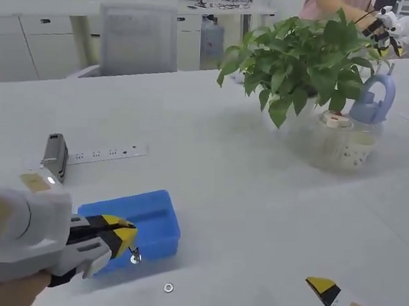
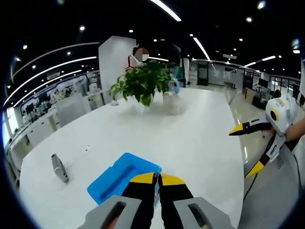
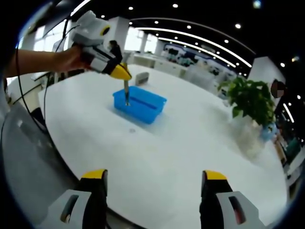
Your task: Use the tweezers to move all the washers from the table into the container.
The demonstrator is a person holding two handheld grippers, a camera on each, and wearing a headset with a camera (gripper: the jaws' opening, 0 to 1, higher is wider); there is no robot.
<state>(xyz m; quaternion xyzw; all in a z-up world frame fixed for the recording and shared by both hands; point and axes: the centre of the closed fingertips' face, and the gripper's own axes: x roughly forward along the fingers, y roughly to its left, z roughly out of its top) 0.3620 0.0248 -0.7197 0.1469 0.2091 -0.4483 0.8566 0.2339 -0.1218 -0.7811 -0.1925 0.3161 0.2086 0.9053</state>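
While tight on tweezers (image 1: pixel 134 252), left claw (image 1: pixel 126 232) by container (image 1: pixel 155 212), loose washer (image 1: pixel 168 287) just beside; right claw (image 3: pixel 154 173) agape.

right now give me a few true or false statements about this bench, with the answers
1. The left tool is shut on the tweezers. True.
2. The right tool is shut. False: its jaws stand wide apart with nothing between them.
3. A washer lies on the table outside the blue container. True.
4. The potted plant stands inside the blue container. False: it stands on the table, well apart from it.
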